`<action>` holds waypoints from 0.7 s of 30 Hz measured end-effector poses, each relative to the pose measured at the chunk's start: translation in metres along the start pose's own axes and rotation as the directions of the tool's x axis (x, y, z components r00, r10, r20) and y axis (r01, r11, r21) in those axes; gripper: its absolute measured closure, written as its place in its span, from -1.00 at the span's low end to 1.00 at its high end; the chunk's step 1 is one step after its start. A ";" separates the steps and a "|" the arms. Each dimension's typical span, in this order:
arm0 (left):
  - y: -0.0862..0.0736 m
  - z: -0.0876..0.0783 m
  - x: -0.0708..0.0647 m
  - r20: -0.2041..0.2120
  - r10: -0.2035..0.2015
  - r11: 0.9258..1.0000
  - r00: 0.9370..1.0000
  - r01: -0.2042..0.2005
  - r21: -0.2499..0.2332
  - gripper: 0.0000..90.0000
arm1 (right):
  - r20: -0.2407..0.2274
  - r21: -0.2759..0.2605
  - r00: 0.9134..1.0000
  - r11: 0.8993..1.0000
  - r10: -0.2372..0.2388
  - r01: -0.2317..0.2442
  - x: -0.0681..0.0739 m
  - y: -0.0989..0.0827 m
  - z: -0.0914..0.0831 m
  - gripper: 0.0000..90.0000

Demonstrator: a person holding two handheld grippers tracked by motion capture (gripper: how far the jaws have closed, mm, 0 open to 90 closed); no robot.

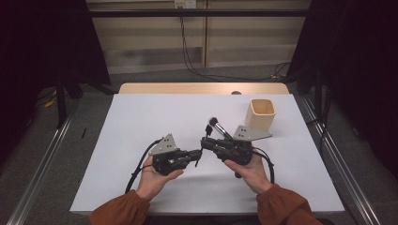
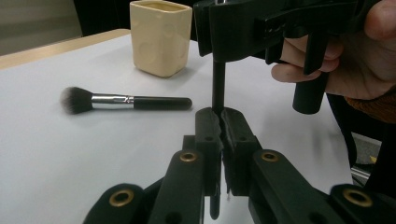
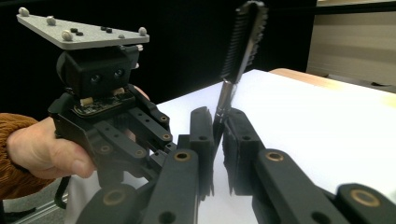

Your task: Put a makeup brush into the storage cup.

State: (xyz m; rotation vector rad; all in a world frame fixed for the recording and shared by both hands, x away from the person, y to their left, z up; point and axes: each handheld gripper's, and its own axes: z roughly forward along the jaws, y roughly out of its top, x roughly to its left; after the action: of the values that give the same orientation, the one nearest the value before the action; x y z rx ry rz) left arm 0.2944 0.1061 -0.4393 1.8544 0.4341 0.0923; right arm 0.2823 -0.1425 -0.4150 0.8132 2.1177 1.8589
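A small thin brush with a comb-like bristle head (image 3: 243, 39) and a black handle (image 2: 218, 86) is held above the middle of the white table (image 1: 141, 117). My left gripper (image 2: 220, 114) is shut on its handle. My right gripper (image 3: 218, 119) is shut on its metal neck just below the bristles. In the high view the left gripper (image 1: 199, 153) and right gripper (image 1: 204, 142) meet tip to tip, each in a hand.
A larger makeup brush (image 2: 126, 100) with a fluffy head lies flat on the table beyond the grippers (image 1: 219, 127). A cream square cup (image 1: 260, 114) stands upright at the back right. The table's wooden far edge (image 1: 202, 88) borders the floor.
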 end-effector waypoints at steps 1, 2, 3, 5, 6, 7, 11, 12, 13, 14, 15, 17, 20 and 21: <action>-0.001 0.001 0.000 -0.001 0.001 1.000 1.000 -0.001 0.000 0.91 | -0.003 0.004 1.000 1.000 0.002 -0.002 0.000 0.000 0.000 0.87; -0.001 0.001 0.000 0.003 -0.002 1.000 1.000 0.002 -0.002 0.91 | -0.006 0.006 1.000 1.000 0.001 -0.001 0.000 0.000 0.001 0.88; -0.002 0.001 0.000 0.004 0.003 1.000 1.000 -0.003 0.000 0.91 | -0.006 0.008 1.000 1.000 0.001 -0.001 0.001 -0.001 0.001 0.88; -0.002 0.001 0.000 0.004 0.007 1.000 1.000 -0.007 0.006 0.91 | -0.011 0.010 1.000 1.000 -0.001 0.001 0.001 -0.001 0.002 0.89; -0.002 0.001 0.000 0.002 0.006 1.000 1.000 -0.006 0.004 0.90 | -0.013 0.012 1.000 1.000 -0.003 0.003 0.001 -0.001 0.002 0.89; -0.003 0.001 0.000 0.001 0.005 1.000 1.000 -0.005 0.001 0.90 | -0.012 0.013 1.000 1.000 -0.004 0.005 0.002 -0.001 0.002 0.90; -0.005 0.000 -0.001 -0.001 0.001 1.000 1.000 -0.001 -0.001 0.88 | -0.021 0.018 1.000 1.000 -0.014 0.015 0.004 -0.001 0.003 0.92; -0.005 -0.001 -0.001 -0.003 0.001 1.000 1.000 -0.001 -0.001 0.88 | -0.024 0.021 1.000 1.000 -0.017 0.018 0.005 -0.001 0.003 0.92; -0.004 -0.002 0.000 -0.001 -0.002 1.000 1.000 0.002 -0.001 0.87 | -0.025 0.021 0.999 1.000 -0.021 0.022 0.005 -0.001 0.003 0.92; -0.004 -0.003 0.000 -0.003 -0.008 1.000 1.000 0.008 -0.004 0.85 | -0.024 0.019 0.999 1.000 -0.022 0.023 0.005 -0.001 0.003 0.92; -0.004 -0.005 0.001 -0.003 -0.006 1.000 1.000 0.006 -0.007 0.82 | -0.024 0.017 0.999 1.000 -0.023 0.023 0.006 -0.001 0.003 0.92; -0.004 -0.006 0.002 -0.009 -0.003 1.000 1.000 0.003 -0.006 0.78 | -0.018 0.013 1.000 1.000 -0.022 0.023 0.006 0.000 0.002 0.92; -0.005 -0.006 0.002 -0.022 -0.007 1.000 1.000 0.007 -0.011 0.67 | -0.016 0.013 1.000 1.000 -0.022 0.023 0.005 0.000 0.002 0.92; -0.005 -0.006 0.002 -0.024 -0.009 1.000 1.000 0.009 -0.009 0.63 | -0.018 0.014 1.000 1.000 -0.023 0.023 0.005 0.000 0.002 0.92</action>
State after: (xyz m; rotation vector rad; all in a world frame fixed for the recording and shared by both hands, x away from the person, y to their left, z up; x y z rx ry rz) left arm 0.2933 0.1138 -0.4421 1.8437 0.4580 0.1111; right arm 0.2793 -0.1380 -0.4146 0.7743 2.1448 1.8483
